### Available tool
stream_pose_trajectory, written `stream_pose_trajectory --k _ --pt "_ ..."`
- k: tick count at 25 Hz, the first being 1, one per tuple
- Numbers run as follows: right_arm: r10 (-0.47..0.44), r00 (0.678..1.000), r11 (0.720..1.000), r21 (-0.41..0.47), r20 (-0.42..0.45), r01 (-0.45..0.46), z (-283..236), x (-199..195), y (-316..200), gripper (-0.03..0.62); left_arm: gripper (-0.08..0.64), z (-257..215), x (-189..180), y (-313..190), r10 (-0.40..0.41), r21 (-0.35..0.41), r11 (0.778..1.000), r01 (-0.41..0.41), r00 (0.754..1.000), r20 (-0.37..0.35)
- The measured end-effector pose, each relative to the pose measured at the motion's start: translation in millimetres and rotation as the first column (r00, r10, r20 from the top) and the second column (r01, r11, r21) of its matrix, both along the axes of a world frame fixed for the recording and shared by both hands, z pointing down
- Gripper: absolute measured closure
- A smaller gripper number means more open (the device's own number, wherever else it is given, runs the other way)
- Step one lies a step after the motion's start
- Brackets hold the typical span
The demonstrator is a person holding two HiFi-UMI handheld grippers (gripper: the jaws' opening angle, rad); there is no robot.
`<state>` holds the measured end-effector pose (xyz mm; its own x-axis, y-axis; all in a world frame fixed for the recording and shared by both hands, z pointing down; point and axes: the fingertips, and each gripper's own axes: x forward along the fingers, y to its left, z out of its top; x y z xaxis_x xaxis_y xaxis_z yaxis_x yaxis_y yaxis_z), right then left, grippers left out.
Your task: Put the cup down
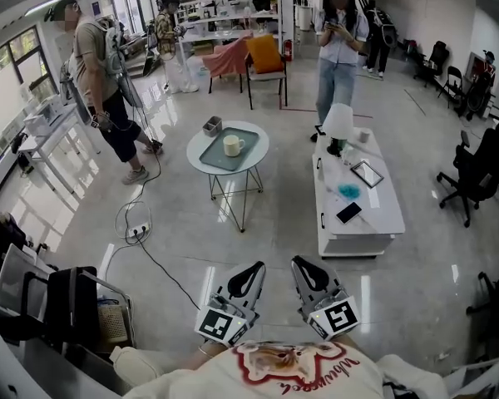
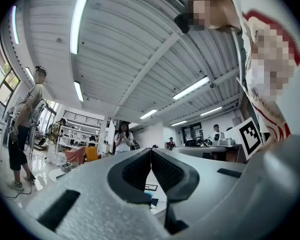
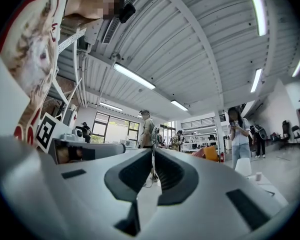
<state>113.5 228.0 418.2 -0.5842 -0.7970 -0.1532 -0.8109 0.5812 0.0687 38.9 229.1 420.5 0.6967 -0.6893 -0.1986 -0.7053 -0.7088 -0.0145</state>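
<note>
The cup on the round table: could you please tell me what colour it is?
Cream white. The cup shows best in the head view.

In the head view the cup (image 1: 233,145) on the round bench (image 1: 259,146) is too small to show what it holds, the grey box (image 1: 212,125) beside the tray (image 1: 219,161) too small to identify, and the hands behind the left claw (image 1: 254,269) and right claw (image 1: 301,264) lie hidden beneath their marker cubes.
</note>
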Motion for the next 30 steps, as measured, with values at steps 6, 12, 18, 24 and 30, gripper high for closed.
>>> stream_pose_trajectory --k 6,12,18,24,30 --pt "-0.016 1.000 1.000 -0.012 0.005 0.016 3 5 -1 0.557 0.544 0 8 7 -0.019 -0.039 0.999 0.018 1.000 -0.010" --pt "-0.031 0.999 0.999 -0.015 0.008 0.031 7 0 -14 0.557 0.545 6 -3 -7 -0.056 -0.043 0.998 0.054 0.998 -0.031" --pt "-0.031 0.999 0.999 -0.009 0.005 0.031 3 -13 -48 0.557 0.545 3 -7 -46 -0.049 -0.027 0.998 0.048 0.998 -0.048" --pt "-0.009 1.000 1.000 0.007 0.018 0.009 0 -20 -107 0.557 0.545 -4 -23 -105 -0.052 -0.006 0.999 0.052 0.997 -0.057" --pt "-0.009 1.000 1.000 0.018 0.021 0.009 -11 -39 -171 0.557 0.545 -7 -46 -177 -0.062 0.040 0.997 0.063 0.997 -0.038"
